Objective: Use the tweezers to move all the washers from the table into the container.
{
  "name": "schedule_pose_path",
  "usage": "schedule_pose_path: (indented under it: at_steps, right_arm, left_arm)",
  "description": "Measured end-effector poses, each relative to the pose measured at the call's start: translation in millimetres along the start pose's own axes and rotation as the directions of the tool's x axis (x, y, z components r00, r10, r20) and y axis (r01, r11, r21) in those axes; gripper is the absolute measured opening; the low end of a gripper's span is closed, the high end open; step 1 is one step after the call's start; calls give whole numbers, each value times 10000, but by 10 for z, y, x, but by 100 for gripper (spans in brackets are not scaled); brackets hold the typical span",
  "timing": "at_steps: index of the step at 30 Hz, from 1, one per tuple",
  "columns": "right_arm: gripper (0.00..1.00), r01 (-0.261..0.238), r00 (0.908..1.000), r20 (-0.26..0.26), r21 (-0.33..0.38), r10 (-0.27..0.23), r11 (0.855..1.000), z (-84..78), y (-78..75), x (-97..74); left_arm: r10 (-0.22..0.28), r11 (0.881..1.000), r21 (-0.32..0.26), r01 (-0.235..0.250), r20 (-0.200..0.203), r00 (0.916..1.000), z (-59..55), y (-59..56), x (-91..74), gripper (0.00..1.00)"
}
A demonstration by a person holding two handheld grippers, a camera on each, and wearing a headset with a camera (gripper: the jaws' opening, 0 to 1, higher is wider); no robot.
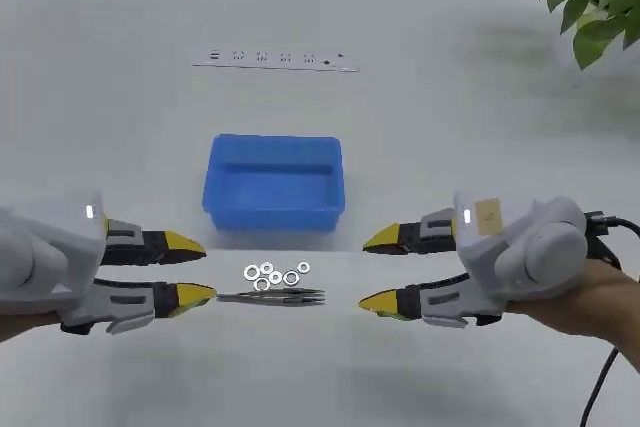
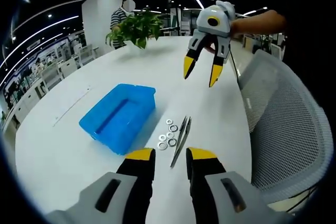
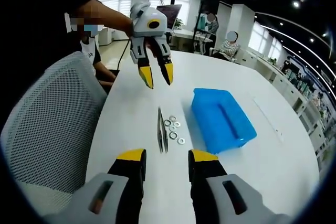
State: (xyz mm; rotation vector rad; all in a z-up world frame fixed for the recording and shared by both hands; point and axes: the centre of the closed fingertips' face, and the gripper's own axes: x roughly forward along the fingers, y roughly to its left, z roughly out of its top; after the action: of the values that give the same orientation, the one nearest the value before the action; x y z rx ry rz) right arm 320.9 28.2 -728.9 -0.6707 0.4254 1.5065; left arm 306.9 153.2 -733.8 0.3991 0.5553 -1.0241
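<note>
Zero of six washers (image 1: pixel 275 277) in yet — blue container (image 1: pixel 275 212) looked empty | I counted six washers clustered on the table at the container's 6 o'clock | one pair of tweezers (image 1: pixel 272 296) lay untouched just at their 6 o'clock | left gripper (image 1: pixel 208 270) and right gripper (image 1: pixel 363 272) — jaws apart, holding nothing

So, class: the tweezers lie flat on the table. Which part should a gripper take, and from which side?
Probably grip the tweezers mid-length, from above, jaws across the two arms. They lie flat, both arms side by side, so the ends offer little; the washers crowd the far side, so keep the far jaw close.
</note>
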Motion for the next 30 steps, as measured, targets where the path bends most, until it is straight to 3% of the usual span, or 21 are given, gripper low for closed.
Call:
schedule_pose_path:
  at_steps: [14, 22, 26, 30]
  right_arm:
    - [28, -911, 9947, -531, -512, 884, 9945, -59, 36, 308]
    - [25, -1424, 9869, -857, -601, 1370, 9880, -110, 90, 467]
    - [23, -1623, 9827, -994, -592, 1560, 9850, -138, 109, 547]
    - [21, -1651, 9814, -1106, -688, 1569, 9839, -160, 102, 605]
  left_arm:
    - [-708, 9951, 616, 773, -1022, 9922, -181, -29, 189, 23]
    - [-1132, 9863, 985, 1320, -1767, 9777, -317, -50, 286, 19]
    - [-1253, 9833, 1058, 1478, -1945, 9729, -343, -42, 319, 17]
    - [-1396, 9767, 1287, 1720, -2287, 9634, -403, -62, 352, 16]
